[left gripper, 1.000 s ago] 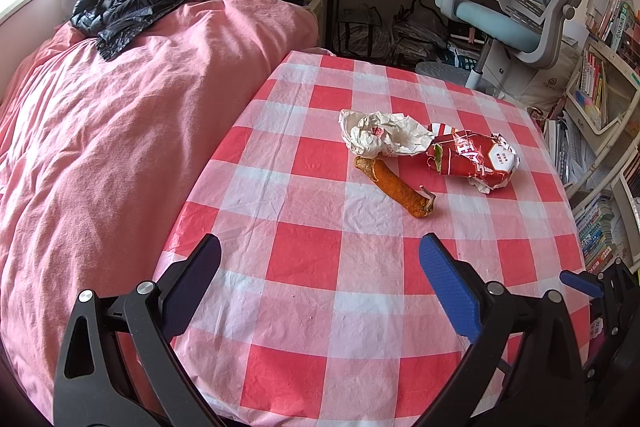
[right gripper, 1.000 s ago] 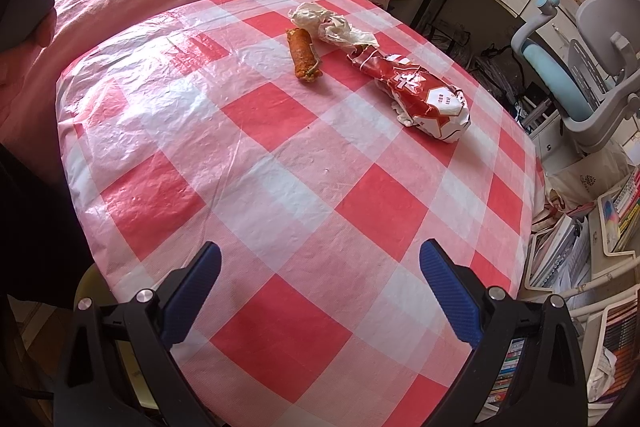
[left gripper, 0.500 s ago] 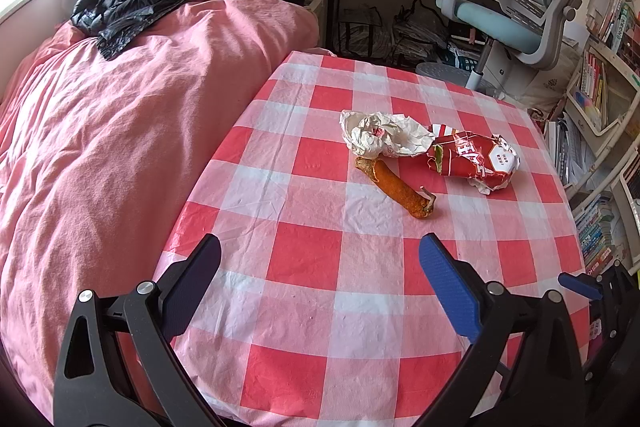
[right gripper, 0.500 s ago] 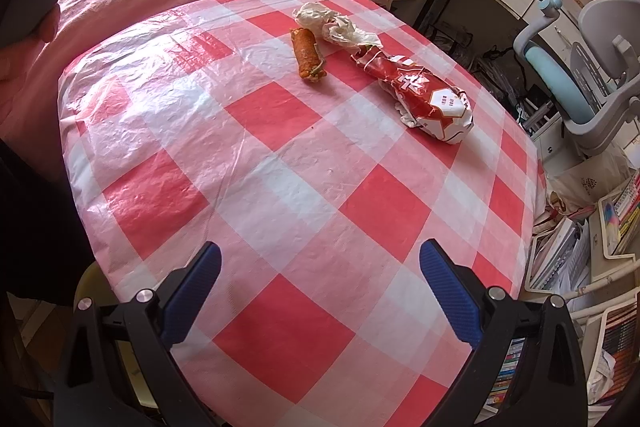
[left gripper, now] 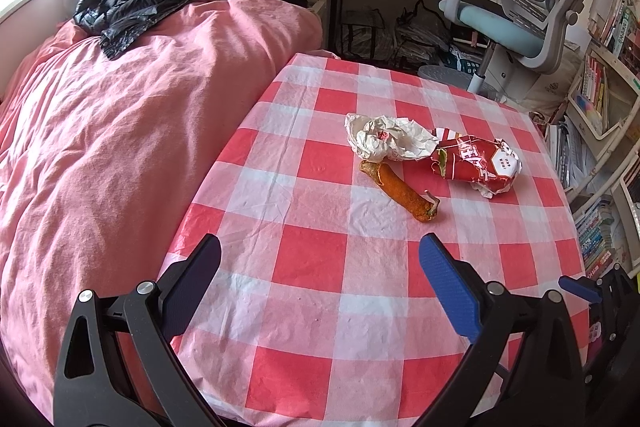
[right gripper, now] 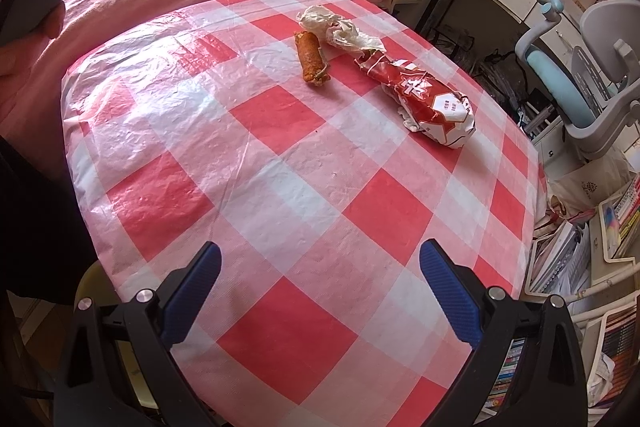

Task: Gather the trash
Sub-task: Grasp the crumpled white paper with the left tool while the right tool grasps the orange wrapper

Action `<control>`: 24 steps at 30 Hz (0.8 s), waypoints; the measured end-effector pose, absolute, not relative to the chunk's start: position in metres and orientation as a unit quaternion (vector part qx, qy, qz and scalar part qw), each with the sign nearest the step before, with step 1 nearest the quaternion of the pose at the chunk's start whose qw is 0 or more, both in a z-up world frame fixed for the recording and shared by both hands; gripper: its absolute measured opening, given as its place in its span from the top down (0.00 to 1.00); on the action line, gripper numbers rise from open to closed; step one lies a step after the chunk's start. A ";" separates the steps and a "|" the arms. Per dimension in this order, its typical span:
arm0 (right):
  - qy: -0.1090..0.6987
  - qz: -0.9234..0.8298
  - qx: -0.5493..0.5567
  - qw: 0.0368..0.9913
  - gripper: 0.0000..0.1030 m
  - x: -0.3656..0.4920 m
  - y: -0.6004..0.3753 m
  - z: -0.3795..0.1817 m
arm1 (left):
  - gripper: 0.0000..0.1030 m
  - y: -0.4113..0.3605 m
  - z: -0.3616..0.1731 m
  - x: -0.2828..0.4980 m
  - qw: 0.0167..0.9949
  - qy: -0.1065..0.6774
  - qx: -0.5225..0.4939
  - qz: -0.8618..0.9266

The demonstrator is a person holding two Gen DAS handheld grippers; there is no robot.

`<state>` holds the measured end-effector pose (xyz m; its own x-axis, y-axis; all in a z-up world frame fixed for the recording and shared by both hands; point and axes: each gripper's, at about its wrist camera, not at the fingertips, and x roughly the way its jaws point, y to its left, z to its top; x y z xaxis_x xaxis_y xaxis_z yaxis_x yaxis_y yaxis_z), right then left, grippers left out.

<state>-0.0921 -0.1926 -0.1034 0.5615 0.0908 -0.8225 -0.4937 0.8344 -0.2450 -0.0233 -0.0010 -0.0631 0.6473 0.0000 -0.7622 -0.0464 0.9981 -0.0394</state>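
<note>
Left wrist view: left gripper [left gripper: 320,269] wide, empty, over checked tablecloth [left gripper: 312,259]; 3 trash bits well ahead at 1 o'clock: crumpled white paper [left gripper: 384,139], orange peel [left gripper: 402,191], red wrapper [left gripper: 476,165], all touching. Right wrist view: right gripper [right gripper: 320,277] wide, empty; trash at 12–1 o'clock; also shows left hand [right gripper: 28,39], unseen in other cam.

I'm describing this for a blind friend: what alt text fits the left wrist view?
Three pieces of trash lie together on a red-checked tablecloth: crumpled white paper, a red wrapper and an orange food scrap. The open left gripper hovers short of them, beside a pink bed.
</note>
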 end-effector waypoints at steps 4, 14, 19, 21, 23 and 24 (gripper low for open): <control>0.432 0.174 -0.225 0.856 0.08 -0.090 -0.192 -0.102 | 0.07 0.017 -0.064 -0.019 0.903 0.426 -0.043 0.020; 0.392 0.204 -0.202 0.874 0.08 -0.068 -0.173 -0.094 | 0.07 0.044 -0.056 0.016 0.903 0.424 -0.058 0.024; 0.371 0.223 -0.209 0.877 0.08 -0.052 -0.158 -0.093 | 0.07 0.035 -0.061 0.050 0.902 0.429 -0.048 -0.002; 0.365 0.232 -0.201 0.879 0.08 -0.040 -0.153 -0.094 | 0.07 0.027 -0.063 0.064 0.901 0.431 -0.040 -0.012; 0.364 0.238 -0.188 0.881 0.08 -0.027 -0.149 -0.096 | 0.07 0.020 -0.067 0.078 0.898 0.438 -0.038 -0.017; 0.365 0.241 -0.180 0.881 0.08 -0.020 -0.147 -0.097 | 0.07 0.018 -0.069 0.084 0.896 0.441 -0.040 -0.019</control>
<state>-0.0202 -0.1467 -0.0971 0.6166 0.2936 -0.7305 -0.5569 0.8185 -0.1412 0.0839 0.0180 -0.0693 0.6102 -0.0693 -0.7892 -0.0016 0.9960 -0.0888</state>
